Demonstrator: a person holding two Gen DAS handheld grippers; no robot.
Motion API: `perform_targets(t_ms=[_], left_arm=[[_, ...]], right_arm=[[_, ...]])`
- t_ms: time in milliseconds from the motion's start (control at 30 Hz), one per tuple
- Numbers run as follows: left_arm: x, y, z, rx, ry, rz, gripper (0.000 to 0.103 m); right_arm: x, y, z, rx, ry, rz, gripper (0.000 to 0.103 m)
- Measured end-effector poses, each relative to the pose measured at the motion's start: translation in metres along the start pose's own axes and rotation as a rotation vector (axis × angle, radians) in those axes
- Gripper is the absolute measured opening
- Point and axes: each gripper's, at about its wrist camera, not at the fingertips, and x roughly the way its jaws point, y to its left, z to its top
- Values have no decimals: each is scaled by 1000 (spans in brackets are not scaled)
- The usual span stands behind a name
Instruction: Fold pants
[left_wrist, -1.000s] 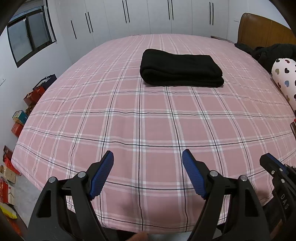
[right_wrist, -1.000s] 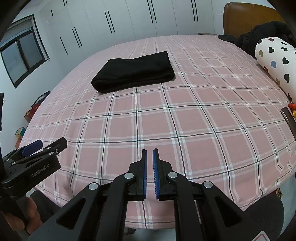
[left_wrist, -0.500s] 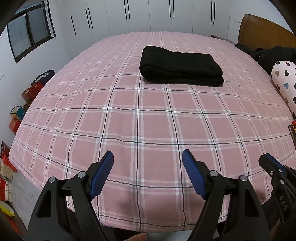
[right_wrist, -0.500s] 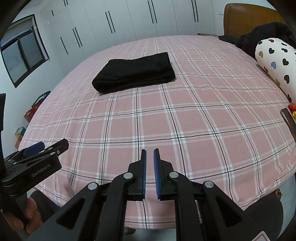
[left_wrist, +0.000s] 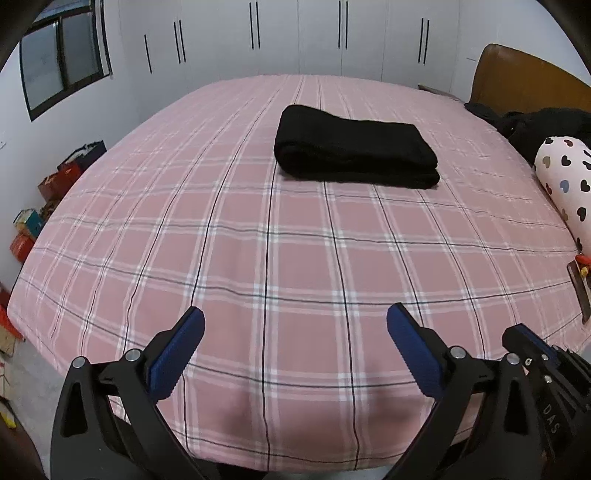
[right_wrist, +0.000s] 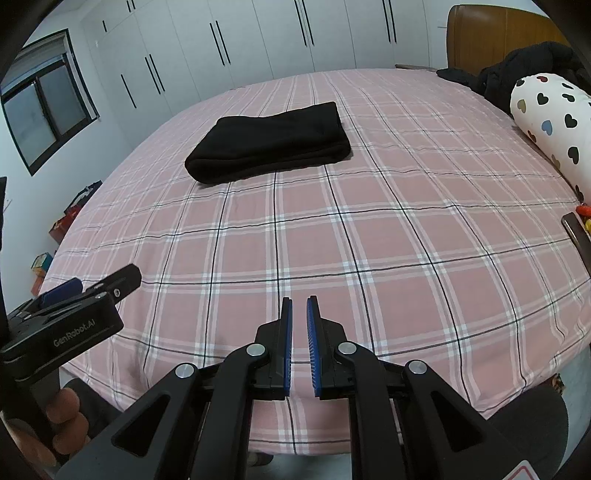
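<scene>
The left tongs (left_wrist: 295, 328) have just been opening and stand wide apart with nothing between them; the right tongs (right_wrist: 299, 321) are nearly together, empty — both over the bed's (left_wrist: 295, 258) near edge. The folded black pants (left_wrist: 354, 155) lie toward its far edge.

Heart-print pillow (right_wrist: 550, 122) beside wooden headboard (right_wrist: 495, 33)

The white bolster pillow with coloured hearts (left_wrist: 565, 181) is cut off by the right edge in both views. Behind it a heap of dark clothing (right_wrist: 532, 70) hides the foot of the brown wooden headboard (left_wrist: 524, 85). The small coloured boxes on the floor (left_wrist: 26, 229) are too small to identify. A dark flat object (left_wrist: 580, 291) at the pink plaid bed's (left_wrist: 295, 258) right edge is partly cropped.
</scene>
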Motion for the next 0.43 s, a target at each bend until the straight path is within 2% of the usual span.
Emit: perform_targets(t_ms=[200,267,300,367,433], left_arm=[[-2,-4,2,7,-3,6,97],[-3,-7,2,27,-2,33,97],[-5,-8,1,35,-10,36,97],[-8,-10,0,51,-25,38,97],[-8,-10,0,47,-19,25,97]], right_arm=[[1,0,0,0,1,-2,10],[1,0,-1,3,2,-2,11],[1,0,-1,5,1,0,12],[-1,1,-1,2,-6,-3,21],[-1,1,-1,0,-7,-2,22]])
